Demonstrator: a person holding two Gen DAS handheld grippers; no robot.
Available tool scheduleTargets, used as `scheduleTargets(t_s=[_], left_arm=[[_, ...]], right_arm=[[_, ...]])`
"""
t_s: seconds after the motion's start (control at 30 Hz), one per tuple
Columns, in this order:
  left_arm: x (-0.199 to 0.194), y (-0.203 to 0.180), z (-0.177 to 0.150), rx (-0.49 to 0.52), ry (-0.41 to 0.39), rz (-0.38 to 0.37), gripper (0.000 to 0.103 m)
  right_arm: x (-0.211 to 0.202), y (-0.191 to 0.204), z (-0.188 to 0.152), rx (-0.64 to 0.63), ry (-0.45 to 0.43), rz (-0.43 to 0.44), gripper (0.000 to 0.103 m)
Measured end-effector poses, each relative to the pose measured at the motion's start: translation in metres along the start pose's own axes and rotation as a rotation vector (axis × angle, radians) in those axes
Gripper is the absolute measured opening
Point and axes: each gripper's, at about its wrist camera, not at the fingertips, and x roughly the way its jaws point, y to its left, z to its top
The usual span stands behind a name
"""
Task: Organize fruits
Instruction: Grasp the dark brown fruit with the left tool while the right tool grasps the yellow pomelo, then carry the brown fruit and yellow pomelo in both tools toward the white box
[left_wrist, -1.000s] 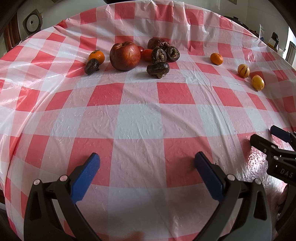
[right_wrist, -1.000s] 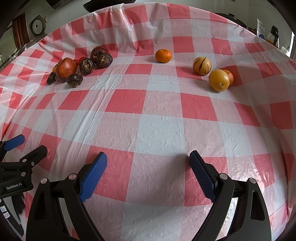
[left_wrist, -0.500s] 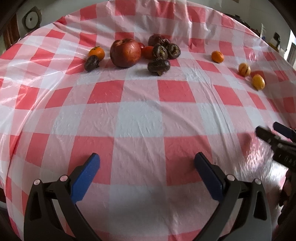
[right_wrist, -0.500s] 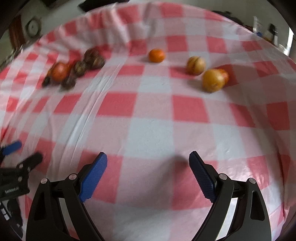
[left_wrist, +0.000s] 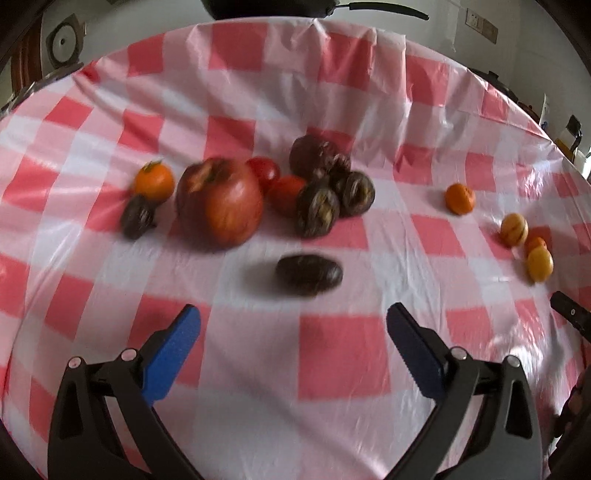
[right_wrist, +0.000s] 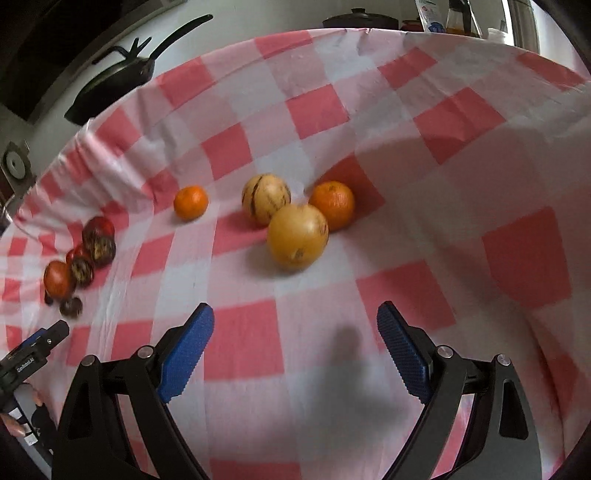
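In the left wrist view my left gripper (left_wrist: 293, 323) is open and empty, just short of a dark wrinkled fruit (left_wrist: 309, 275). Behind it lie a big red apple (left_wrist: 218, 201), two red tomatoes (left_wrist: 286, 194), more dark fruits (left_wrist: 318, 210) and a small orange (left_wrist: 153, 181). In the right wrist view my right gripper (right_wrist: 295, 325) is open and empty, short of a yellow round fruit (right_wrist: 297, 236), a striped yellow fruit (right_wrist: 266, 199), an orange (right_wrist: 332, 205) and a small orange (right_wrist: 191, 202).
The fruits lie on a round table with a red and white checked cloth (left_wrist: 343, 354). A black pan (right_wrist: 110, 92) sits beyond the far edge. The left gripper's tip shows low left in the right wrist view (right_wrist: 37, 347).
Both grippers have moved forward toward the fruits. The left one closed in on the dark fruit cluster, the right one swung toward the yellow and orange group. Both stayed open.
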Motion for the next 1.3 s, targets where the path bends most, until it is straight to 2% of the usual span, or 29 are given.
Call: scheduleTargets(t_s=[0.17, 0.3, 0.37, 0.47, 0.5, 0.6, 0.63, 0.7, 0.9, 1.3], left_arm=[[0.018, -0.012, 0.012, 0.009, 0.019, 0.003, 0.094], [0.024, -0.014, 0.013, 0.017, 0.031, 0.017, 0.09], [0.027, -0.015, 0.015, 0.021, 0.035, 0.029, 0.087], [0.033, -0.014, 0.016, 0.02, 0.058, 0.013, 0.071], [0.034, -0.013, 0.016, 0.021, 0.057, 0.018, 0.065], [0.034, -0.013, 0.016, 0.028, 0.05, 0.017, 0.061], [0.033, -0.012, 0.016, 0.026, 0.046, 0.016, 0.055], [0.031, -0.011, 0.014, 0.035, 0.034, 0.028, 0.043], [0.023, -0.003, 0.011, 0.008, 0.022, -0.003, 0.042], [0.007, 0.006, 0.005, -0.03, -0.028, -0.009, 0.042]], right_arm=[[0.016, 0.003, 0.012, 0.007, 0.014, 0.007, 0.086], [0.032, 0.011, 0.024, -0.01, 0.023, -0.031, 0.08], [0.042, 0.015, 0.027, -0.022, 0.047, -0.064, 0.074], [0.05, 0.017, 0.032, -0.022, 0.048, -0.083, 0.065], [0.053, 0.018, 0.032, -0.023, 0.049, -0.091, 0.059], [0.057, 0.022, 0.032, -0.042, 0.045, -0.104, 0.048], [0.056, 0.022, 0.032, -0.039, 0.042, -0.104, 0.044], [0.054, 0.018, 0.031, -0.019, 0.035, -0.086, 0.044], [0.044, 0.008, 0.029, 0.03, -0.022, -0.051, 0.043], [0.038, -0.001, 0.028, 0.056, -0.04, -0.01, 0.043]])
